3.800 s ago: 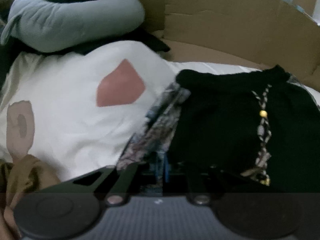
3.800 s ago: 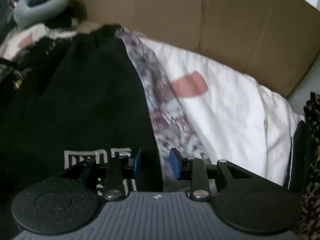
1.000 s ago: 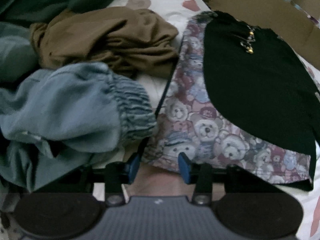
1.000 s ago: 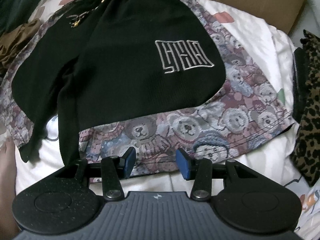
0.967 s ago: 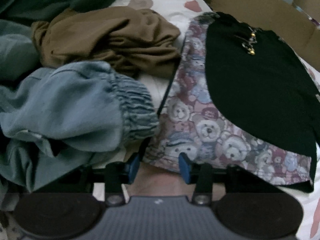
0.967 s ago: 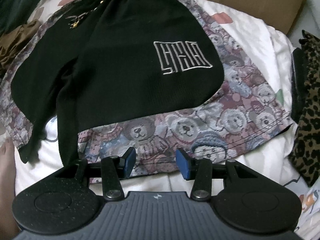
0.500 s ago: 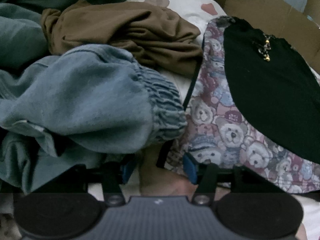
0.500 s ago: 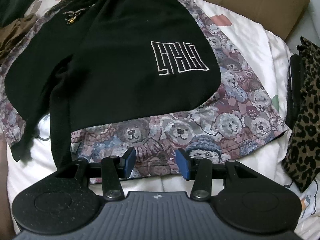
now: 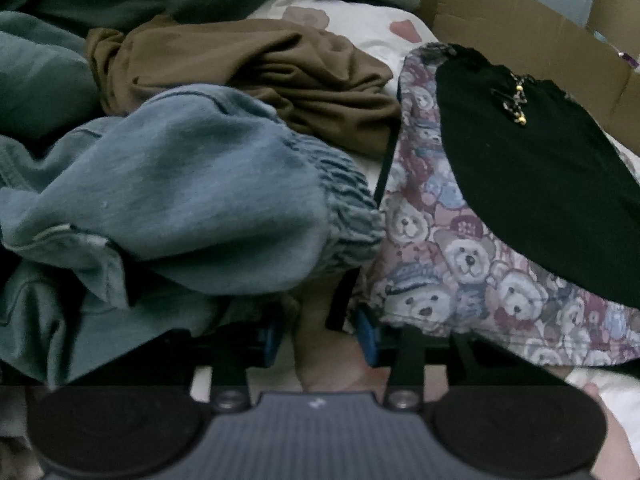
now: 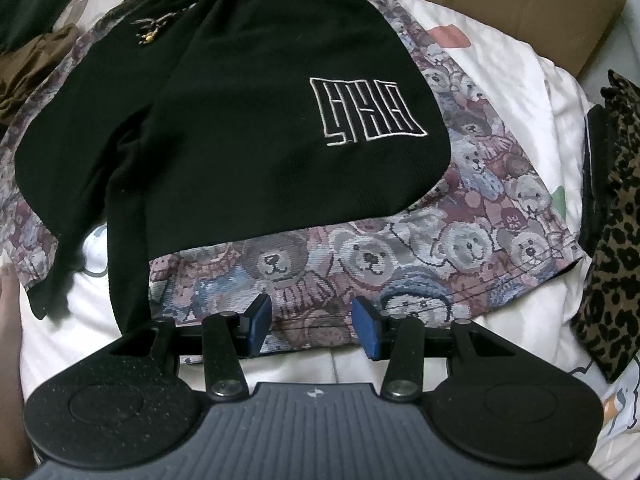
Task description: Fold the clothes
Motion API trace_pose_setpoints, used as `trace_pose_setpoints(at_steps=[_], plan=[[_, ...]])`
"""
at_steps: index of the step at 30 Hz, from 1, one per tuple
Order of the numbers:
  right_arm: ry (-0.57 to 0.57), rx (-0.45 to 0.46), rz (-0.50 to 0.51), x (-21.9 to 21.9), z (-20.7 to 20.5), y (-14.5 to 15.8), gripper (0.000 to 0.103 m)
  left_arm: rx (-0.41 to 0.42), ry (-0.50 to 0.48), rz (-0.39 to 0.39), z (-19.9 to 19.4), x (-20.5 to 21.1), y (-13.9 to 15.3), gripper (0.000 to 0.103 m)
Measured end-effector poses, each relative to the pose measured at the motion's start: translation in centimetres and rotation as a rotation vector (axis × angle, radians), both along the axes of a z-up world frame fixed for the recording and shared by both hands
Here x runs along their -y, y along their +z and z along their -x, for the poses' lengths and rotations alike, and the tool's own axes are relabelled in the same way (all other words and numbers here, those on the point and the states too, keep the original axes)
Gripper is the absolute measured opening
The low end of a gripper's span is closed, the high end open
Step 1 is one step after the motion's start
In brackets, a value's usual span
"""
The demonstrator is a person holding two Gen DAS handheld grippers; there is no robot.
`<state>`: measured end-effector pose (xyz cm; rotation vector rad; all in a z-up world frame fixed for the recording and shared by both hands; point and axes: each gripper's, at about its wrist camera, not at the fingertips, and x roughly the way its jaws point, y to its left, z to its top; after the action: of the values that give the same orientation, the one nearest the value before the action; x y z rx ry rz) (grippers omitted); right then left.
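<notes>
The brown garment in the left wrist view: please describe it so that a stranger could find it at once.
Start from the white bedsheet with pink patches. On it, left of the teddy-bear print shorts, lies a pile of clothes. The brown garment is crumpled behind the blue sweatshirt; it alone is plain brown, with no ribbed cuff.

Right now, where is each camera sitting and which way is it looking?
Left wrist: sits on the left gripper, low over the bed, looking forward at the blue sweatshirt, brown garment and the shorts' left edge; open jaws and some bare skin show below.
Right wrist: sits on the right gripper, looking forward across the black shorts lying on the teddy-bear shorts; its open jaws show.
Both share: black shorts, teddy-bear shorts, cardboard.
</notes>
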<state>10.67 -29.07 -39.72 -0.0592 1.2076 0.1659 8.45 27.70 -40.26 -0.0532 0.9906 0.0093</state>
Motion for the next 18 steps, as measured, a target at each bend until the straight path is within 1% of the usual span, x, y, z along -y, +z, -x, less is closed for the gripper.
trace_pose_setpoints(at_steps=[6, 8, 11, 12, 13, 15, 18], plan=[[-0.004, 0.001, -0.002, 0.2, 0.2, 0.1, 0.051, 0.012, -0.053, -0.014, -0.1, 1.4, 0.1, 0.038], [-0.011, 0.002, -0.003, 0.4, 0.1, 0.1, 0.051, 0.008, -0.06, -0.027, -0.3, 1.7, -0.1, 0.038], [-0.021, 0.006, -0.011, 0.6, 0.1, 0.2, 0.051, 0.002, -0.046, -0.014, -0.5, 1.4, -0.3, 0.039], [-0.022, 0.009, -0.014, 0.6, 0.0, 0.2, 0.051, 0.0, -0.042, -0.011, -0.5, 1.3, -0.3, 0.035], [-0.021, 0.012, -0.017, 0.5, 0.0, 0.2, 0.051, -0.003, -0.045, -0.011, -0.6, 1.3, -0.2, 0.023], [-0.012, 0.007, -0.018, 0.4, 0.1, -0.1, 0.051, -0.015, -0.06, -0.01, -0.6, 1.2, 0.0, 0.009], [0.005, 0.002, -0.02, 0.1, 0.2, -0.3, 0.051, -0.035, -0.076, 0.001, -0.6, 1.0, 0.7, 0.009]])
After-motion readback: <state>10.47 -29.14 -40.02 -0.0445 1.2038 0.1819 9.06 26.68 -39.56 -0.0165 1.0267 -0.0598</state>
